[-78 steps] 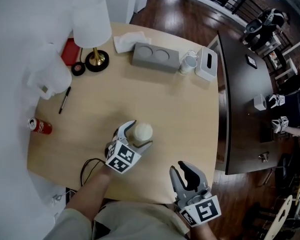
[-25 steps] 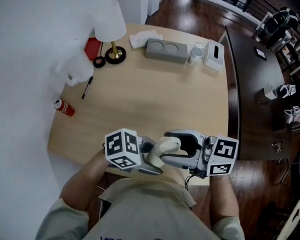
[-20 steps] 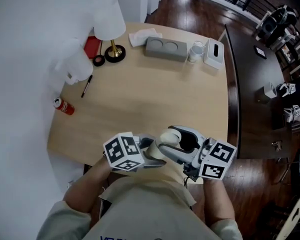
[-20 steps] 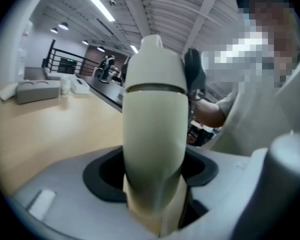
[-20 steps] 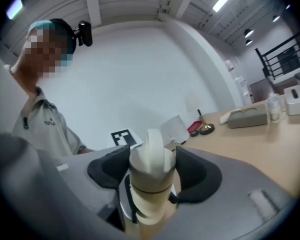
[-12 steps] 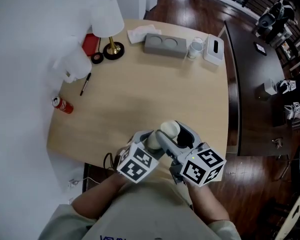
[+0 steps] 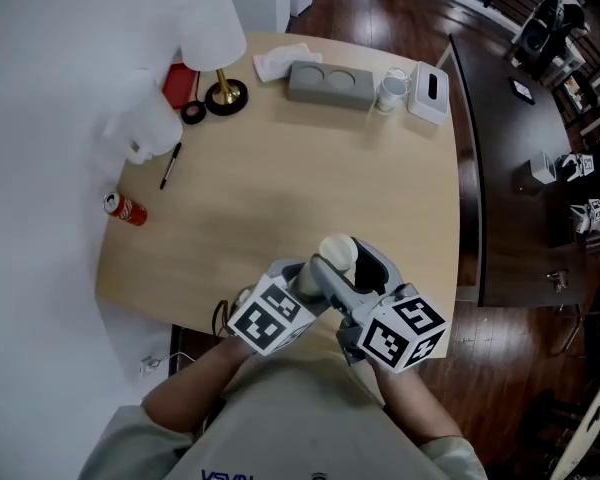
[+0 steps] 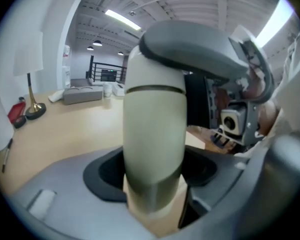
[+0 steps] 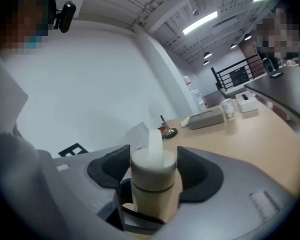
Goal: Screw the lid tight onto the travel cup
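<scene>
The cream travel cup (image 7: pixel 337 252) is held up over the near edge of the wooden table (image 7: pixel 280 198), in front of the person's chest. My left gripper (image 7: pixel 308 276) comes from the lower left and is shut on the cup's body (image 8: pixel 152 134). My right gripper (image 7: pixel 352 265) comes from the lower right and is shut on the lid (image 9: pixel 152 165), its pads on either side of it. In the left gripper view (image 8: pixel 152 176) a grey finger (image 8: pixel 190 49) of the right gripper lies across the lid's top. In the right gripper view (image 9: pixel 152 171) the cup stands upright.
At the table's far end stand a white lamp (image 7: pixel 212 38), a grey block with two wells (image 7: pixel 330 83), a white mug (image 7: pixel 390 90) and a tissue box (image 7: pixel 430 93). A red can (image 7: pixel 125 209) and a pen (image 7: pixel 170 166) lie at the left. A dark table (image 7: pixel 510 168) is to the right.
The right gripper has swung round the cup from its right side toward the person, its marker cube turning with it. The left gripper's cube shifted right. Both stay closed on the cup.
</scene>
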The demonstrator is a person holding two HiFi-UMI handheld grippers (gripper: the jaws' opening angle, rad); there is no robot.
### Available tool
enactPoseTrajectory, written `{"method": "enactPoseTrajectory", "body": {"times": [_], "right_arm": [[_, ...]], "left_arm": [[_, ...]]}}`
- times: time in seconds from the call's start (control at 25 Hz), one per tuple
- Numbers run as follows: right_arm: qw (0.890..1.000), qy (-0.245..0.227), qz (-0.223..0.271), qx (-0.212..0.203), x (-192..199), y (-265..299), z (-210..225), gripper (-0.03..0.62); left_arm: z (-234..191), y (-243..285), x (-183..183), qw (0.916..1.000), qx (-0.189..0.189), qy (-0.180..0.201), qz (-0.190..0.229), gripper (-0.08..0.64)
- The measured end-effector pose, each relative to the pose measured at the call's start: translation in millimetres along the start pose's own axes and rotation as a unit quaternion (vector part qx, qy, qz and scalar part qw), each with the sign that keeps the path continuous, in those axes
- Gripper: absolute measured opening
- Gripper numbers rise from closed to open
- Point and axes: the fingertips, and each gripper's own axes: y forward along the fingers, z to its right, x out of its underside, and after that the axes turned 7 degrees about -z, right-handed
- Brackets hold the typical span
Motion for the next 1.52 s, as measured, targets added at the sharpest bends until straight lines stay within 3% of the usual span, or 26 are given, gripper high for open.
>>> {"method": "enactPoseTrajectory", "body": {"times": [0.12,0.24,0.32,0.44,0.56,0.64,0.72,0.88,1.24,1.4,1.52], "right_arm": [[0.996,-0.021,-0.002,-0.087,-12.2,-15.0,-18.1,0.288],[0.985,-0.056,-0.002,-0.164,-26.2,-36.2,-36.0,0.287],[0.976,-0.080,-0.002,-0.202,-33.9,-48.7,-45.9,0.288],[0.958,-0.091,-0.002,-0.273,-42.9,-64.9,-63.3,0.288],[0.937,-0.096,-0.005,-0.335,-45.1,-75.8,-79.7,0.304],[0.925,-0.105,-0.012,-0.365,-43.0,-81.6,-88.7,0.304],[0.915,-0.114,-0.024,-0.387,-39.6,-86.6,-96.5,0.313],[0.903,-0.121,-0.048,-0.410,-30.0,-90.8,-104.9,0.322],[0.910,-0.127,-0.053,-0.392,-23.1,-82.8,-96.5,0.321],[0.912,-0.130,-0.051,-0.385,-23.4,-81.6,-95.0,0.287],[0.922,-0.130,-0.044,-0.361,-25.3,-75.7,-90.2,0.285]], "left_arm": [[14.3,-15.3,-8.9,0.9962,0.085,0.012,0.014,0.313],[35.2,-38.9,-14.6,0.9817,0.183,0.050,0.018,0.313],[52.0,-53.7,-14.4,0.9659,0.245,0.083,0.008,0.313],[79.1,-73.1,-12.1,0.9351,0.331,0.127,-0.008,0.313],[99.2,-87.4,-10.5,0.9080,0.390,0.153,-0.015,0.313],[108.3,-93.0,-9.0,0.8952,0.414,0.165,-0.018,0.313],[113.6,-95.4,-8.3,0.8880,0.425,0.173,-0.021,0.313],[116.1,-96.7,-9.0,0.8844,0.431,0.177,-0.022,0.313],[116.7,-97.4,-7.9,0.8854,0.430,0.175,-0.021,0.313],[111.8,-94.7,-8.8,0.8913,0.419,0.173,-0.021,0.313],[101.6,-88.6,-11.8,0.9050,0.390,0.168,-0.014,0.313]]}}
